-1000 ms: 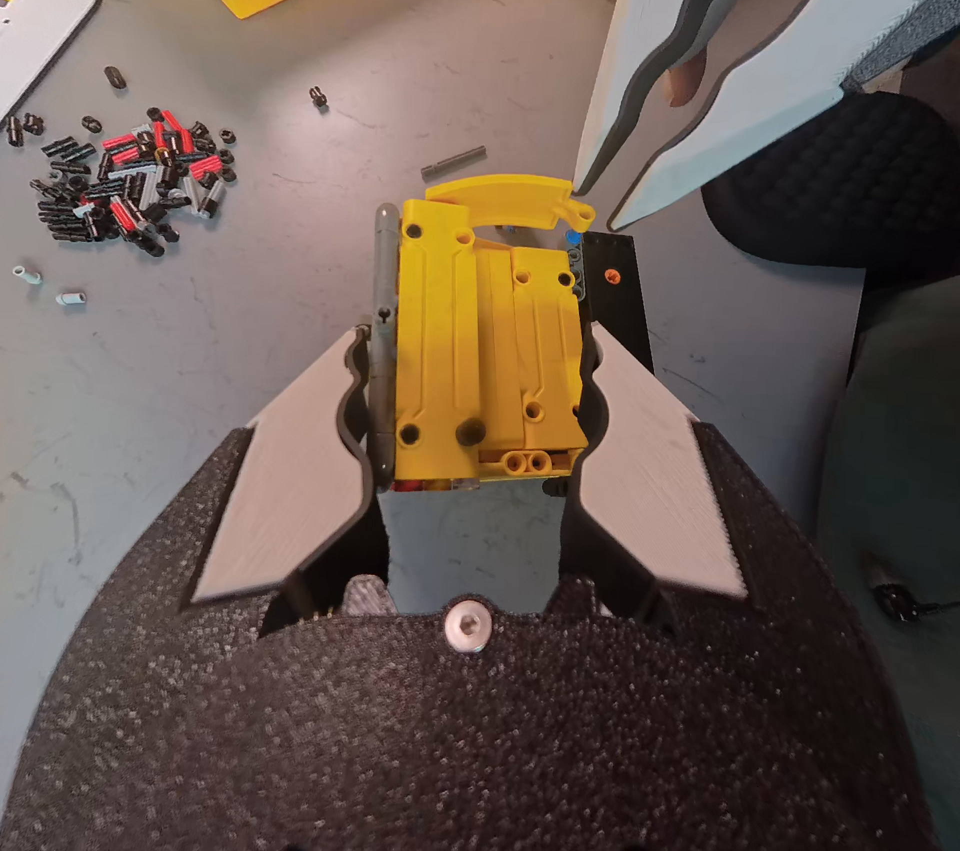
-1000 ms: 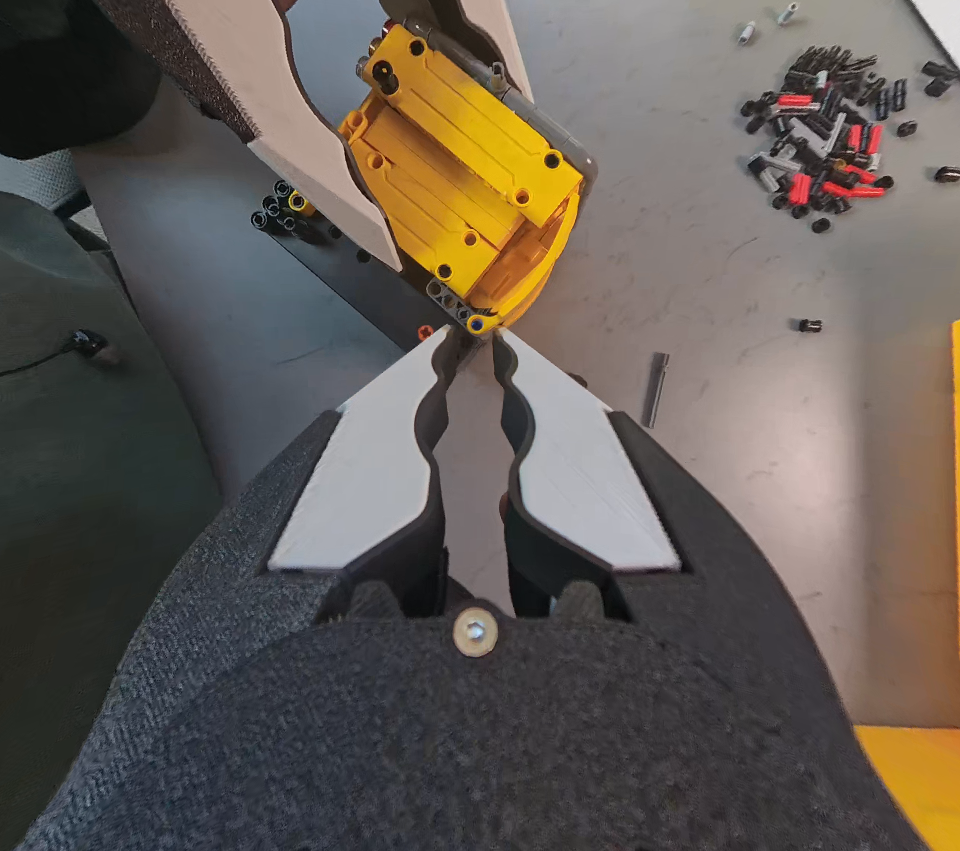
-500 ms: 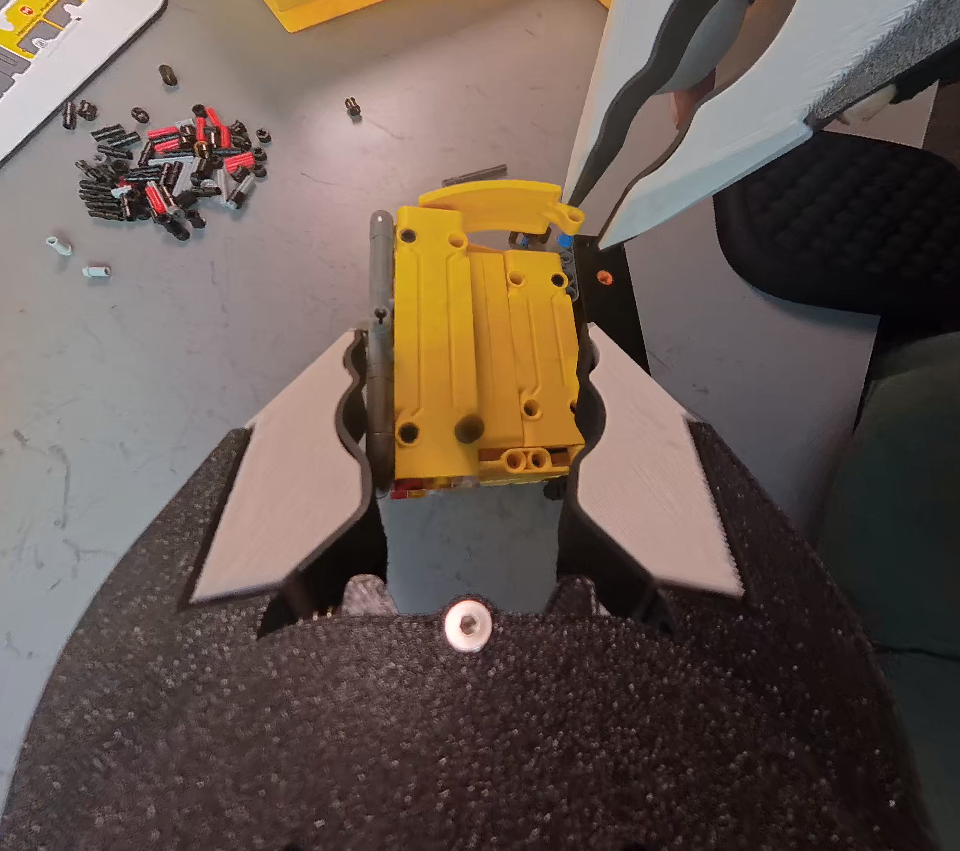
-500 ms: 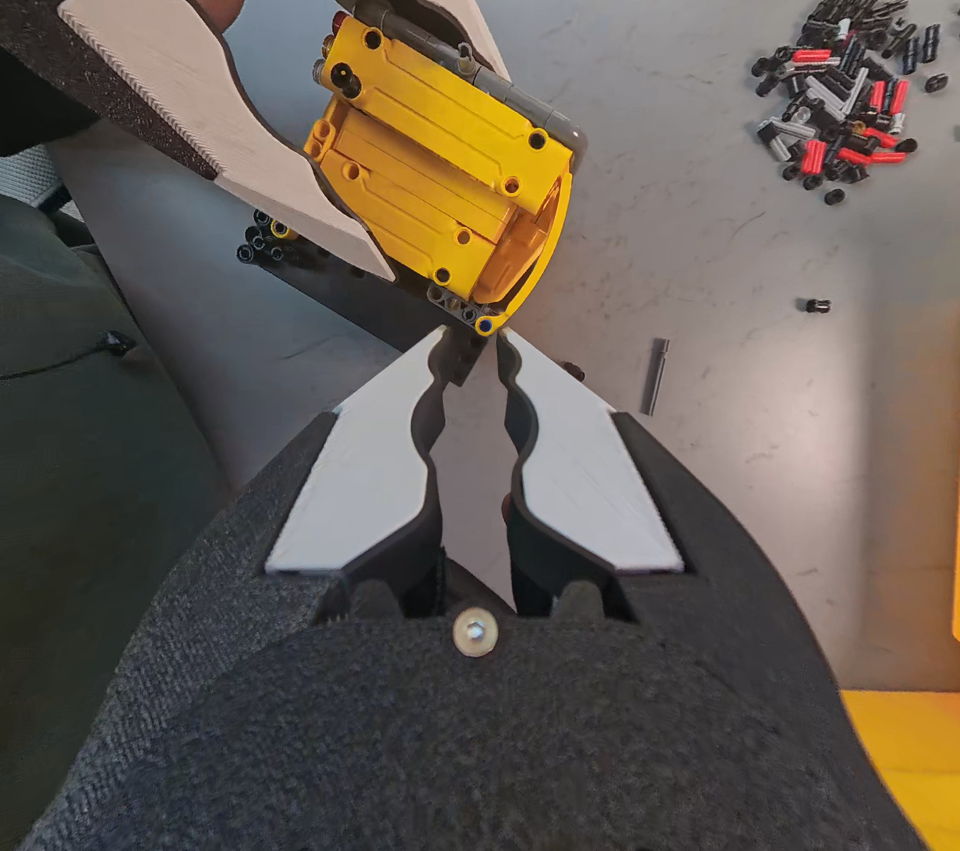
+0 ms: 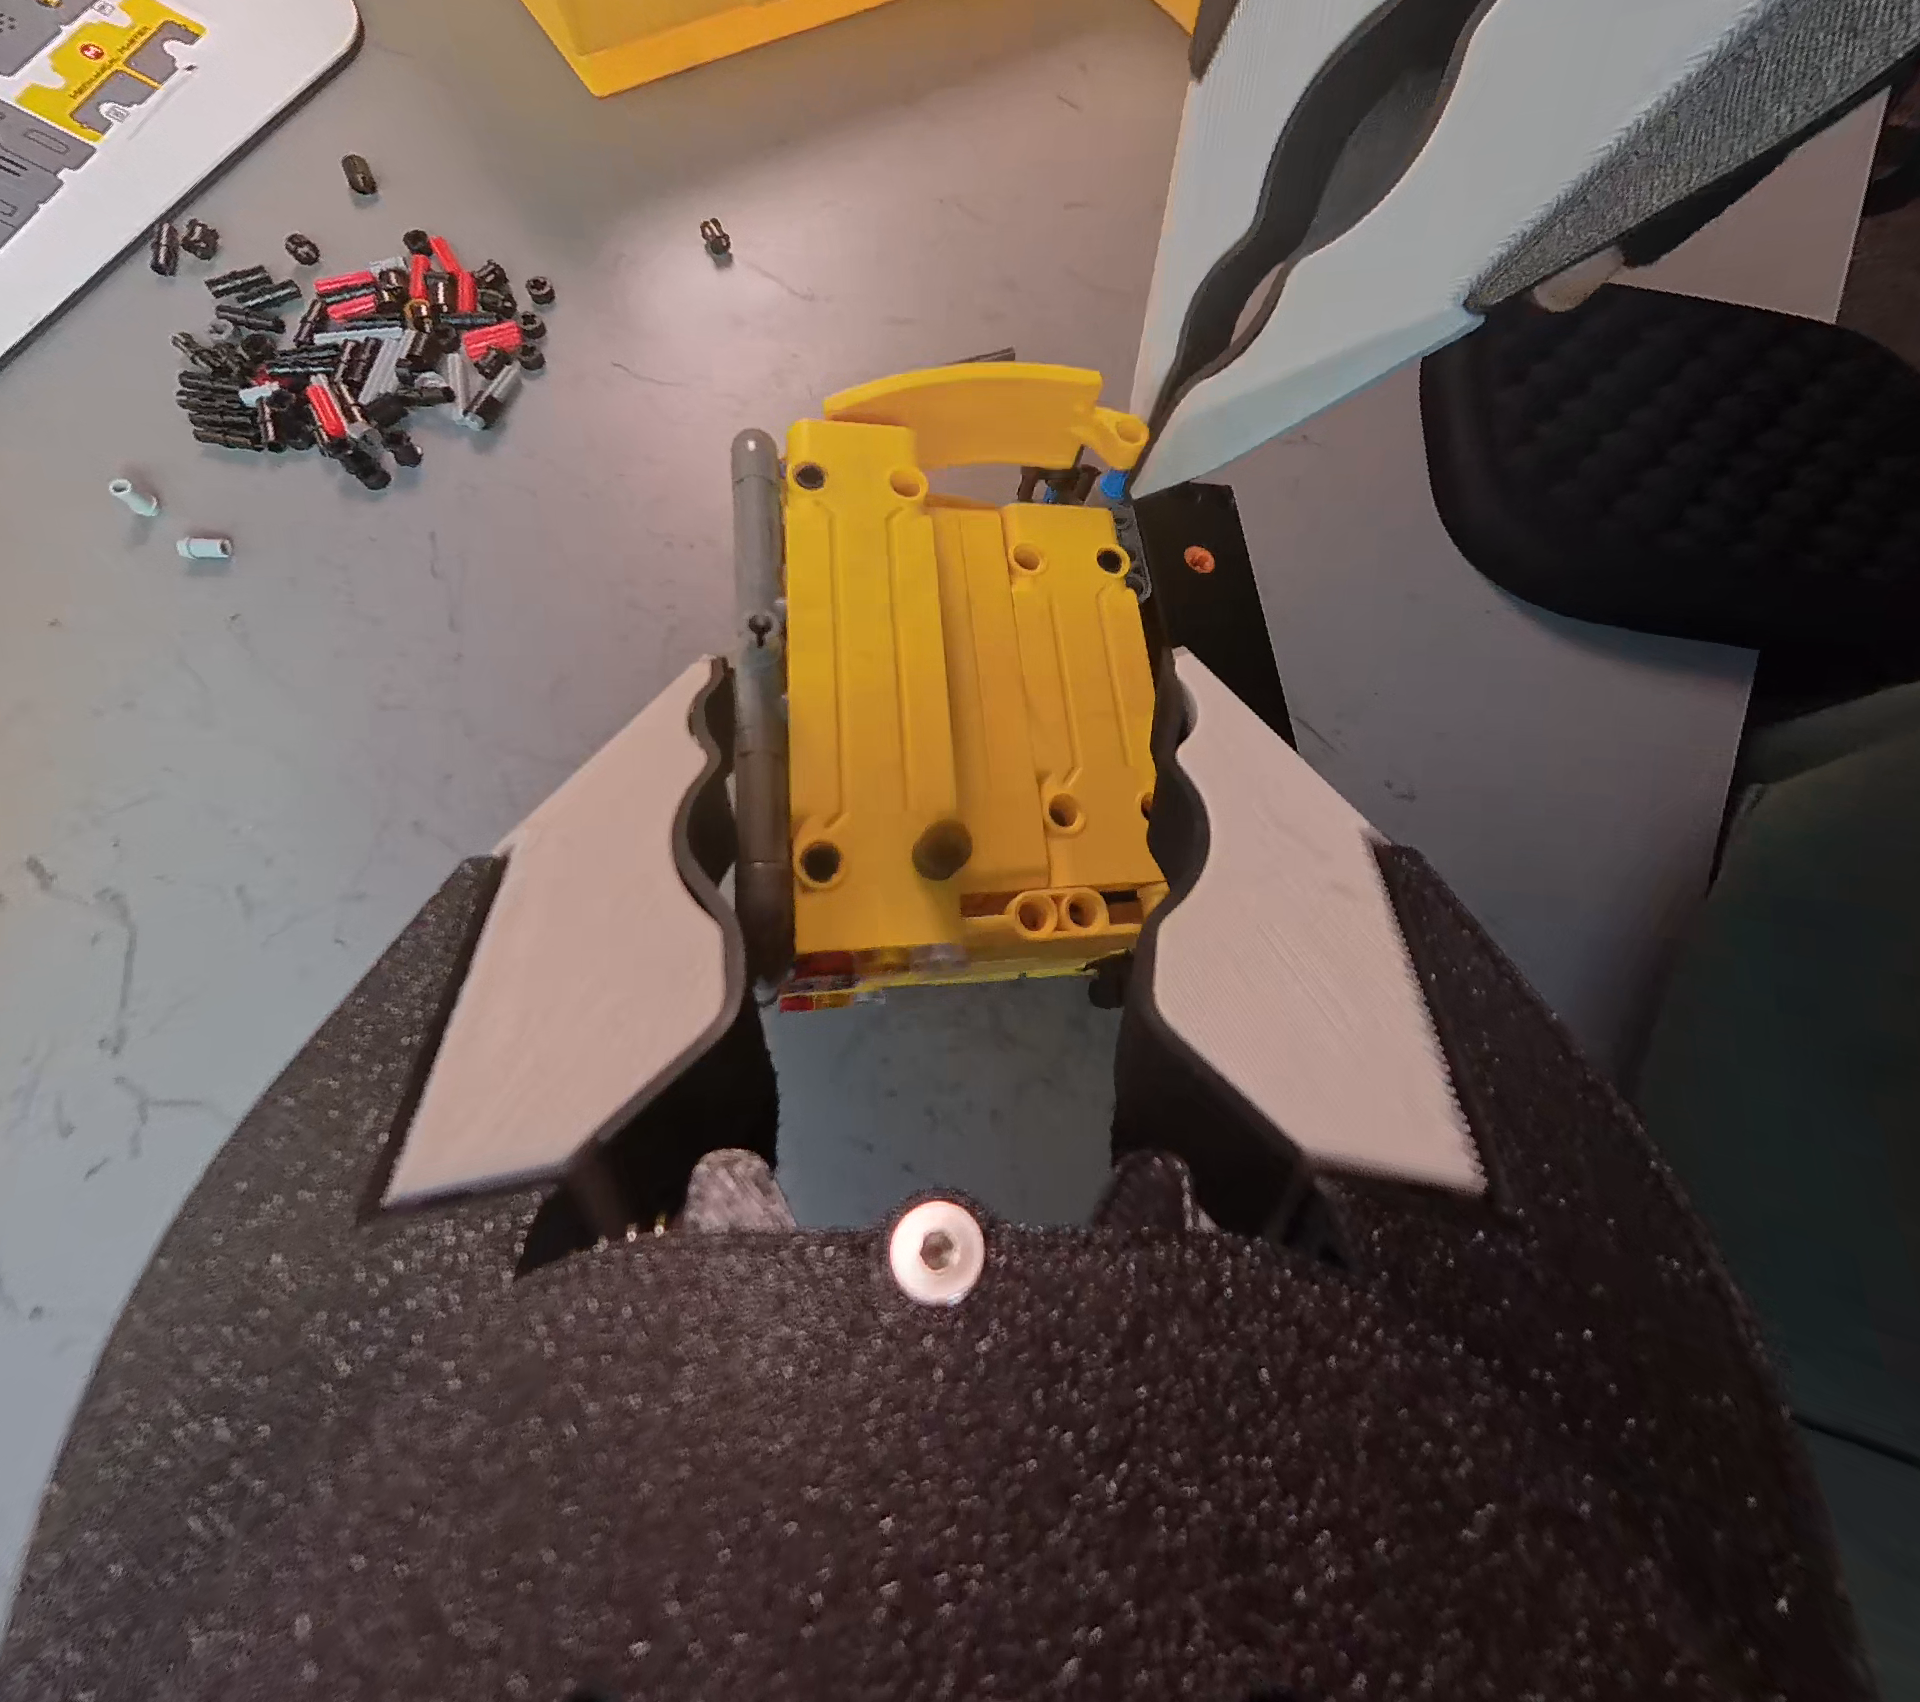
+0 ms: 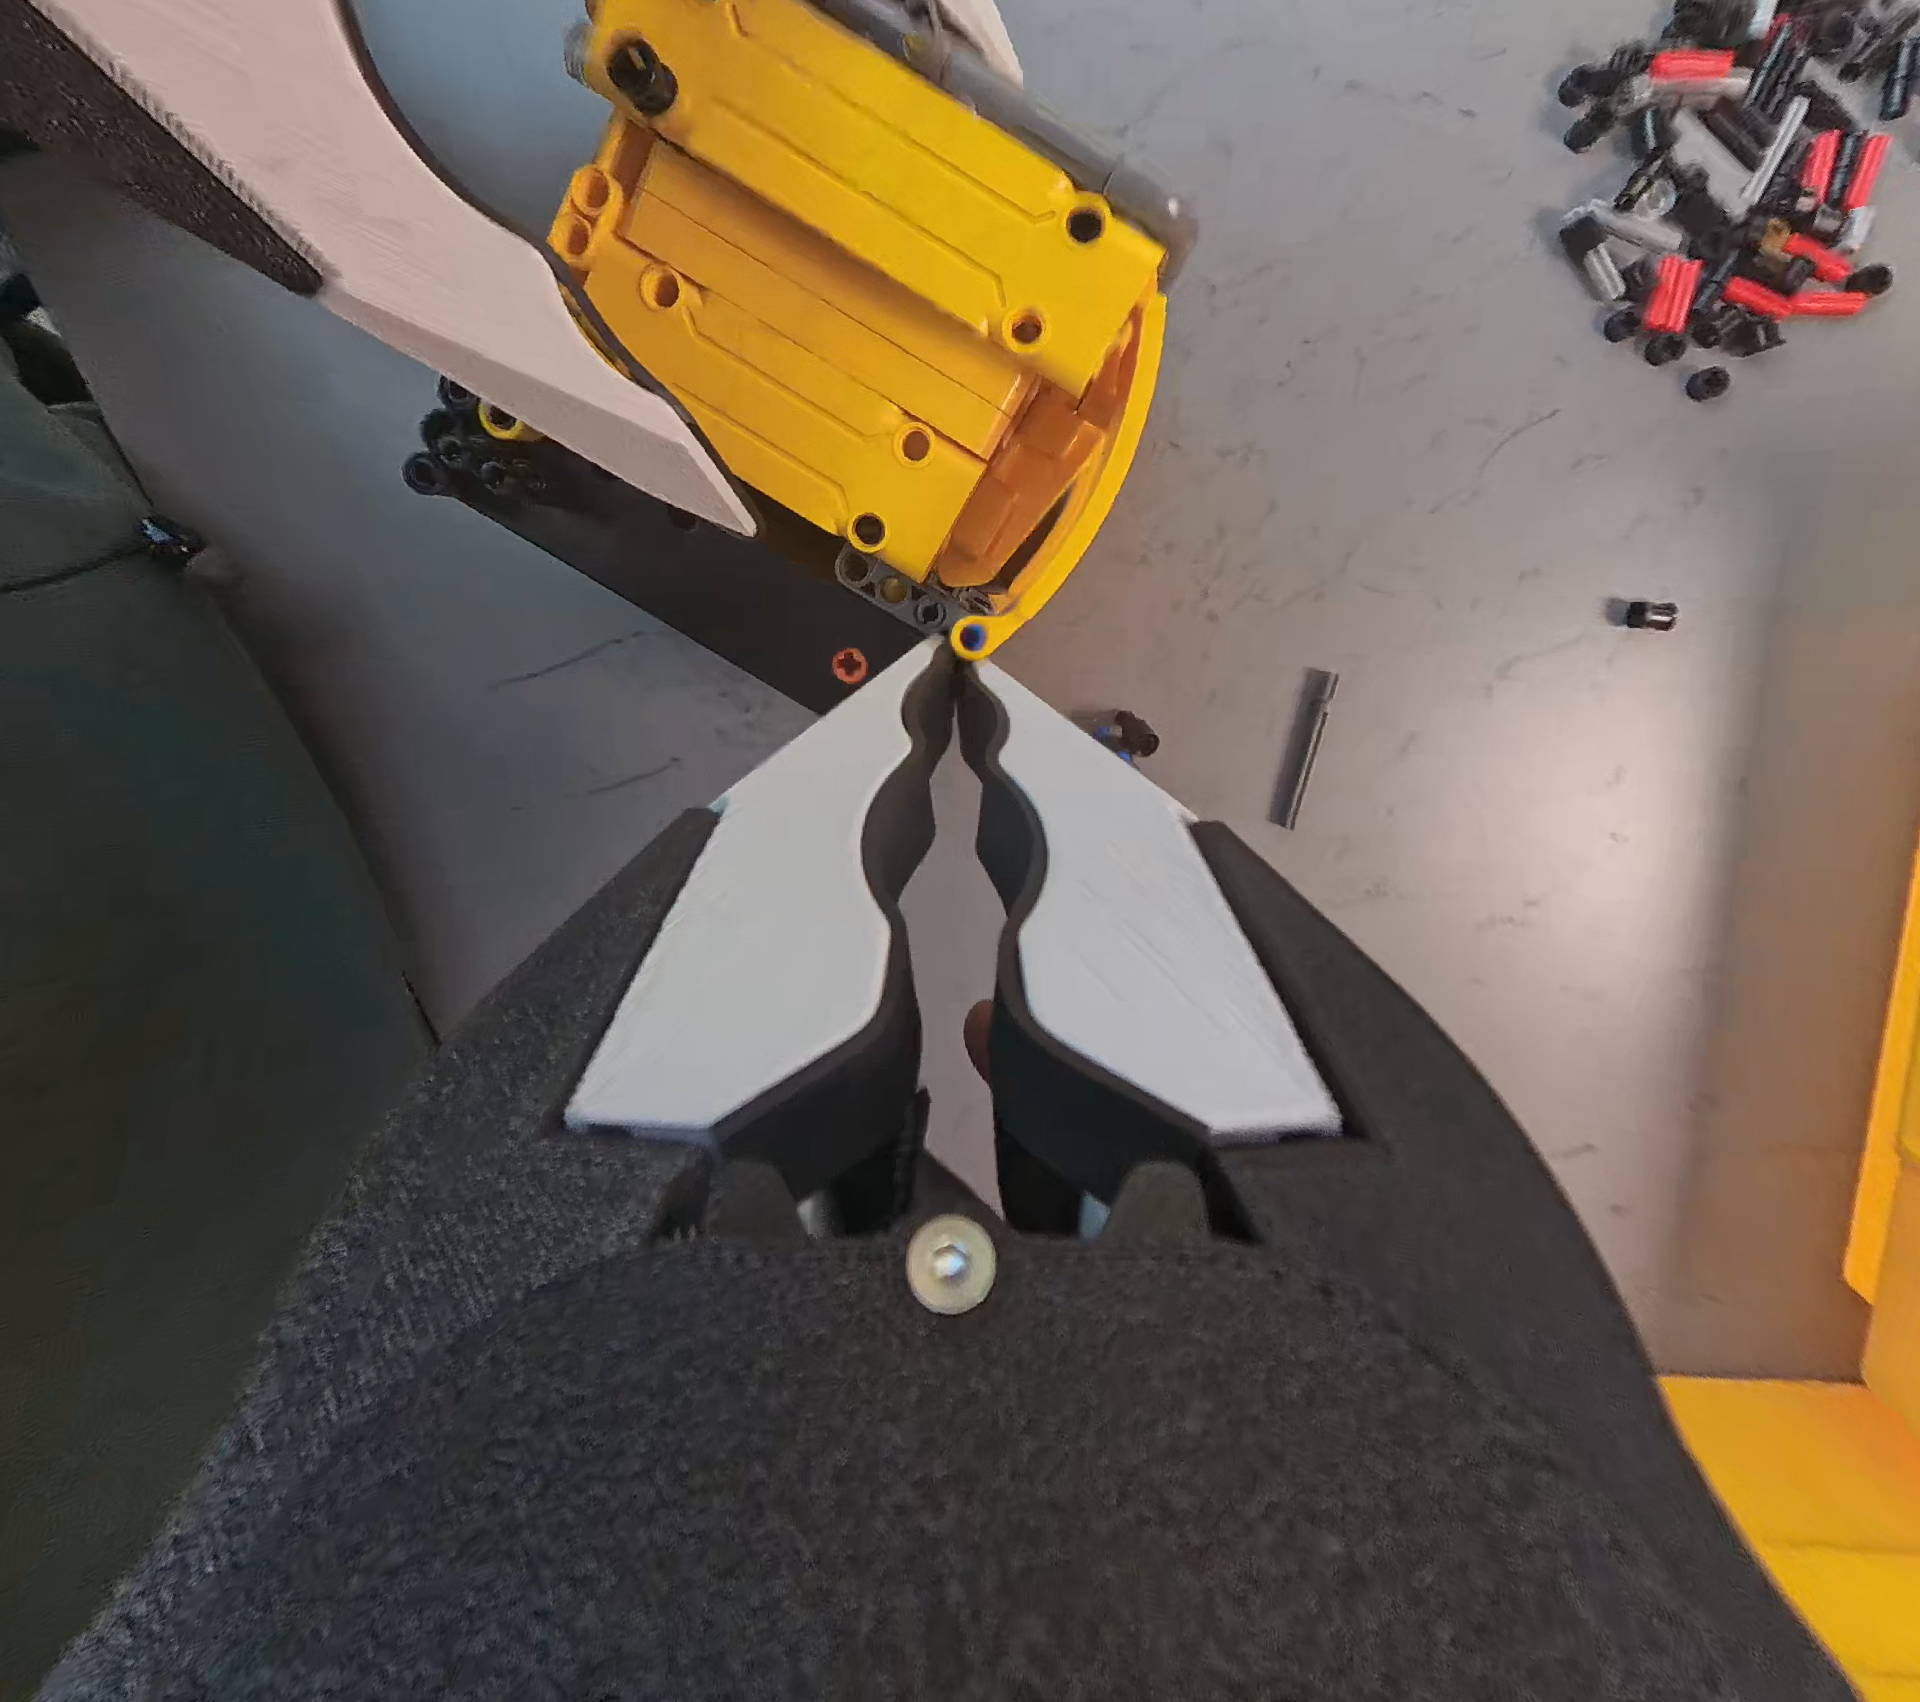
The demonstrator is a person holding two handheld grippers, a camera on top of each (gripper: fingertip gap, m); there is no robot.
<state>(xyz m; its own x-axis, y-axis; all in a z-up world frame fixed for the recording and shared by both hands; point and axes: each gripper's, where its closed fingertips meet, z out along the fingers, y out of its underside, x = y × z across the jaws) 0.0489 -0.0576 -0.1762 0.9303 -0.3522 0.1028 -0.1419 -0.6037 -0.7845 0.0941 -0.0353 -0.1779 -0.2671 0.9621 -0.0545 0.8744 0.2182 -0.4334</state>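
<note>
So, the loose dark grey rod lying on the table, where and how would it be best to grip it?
Probably at its middle, from straight above, with the fingers across its thin width. The grey rod lies flat and alone on the table, so both long sides look free. The right gripper is nearest but shut; the left gripper holds the yellow block model.

Glossy plastic yellow brick assembly (image 5: 966, 717); matt ridged fingers (image 5: 582, 956); scuffed table (image 5: 312, 769).

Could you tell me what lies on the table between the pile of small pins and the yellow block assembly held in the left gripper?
In the left wrist view, only bare grey table lies between the pin pile and the yellow assembly.
</note>
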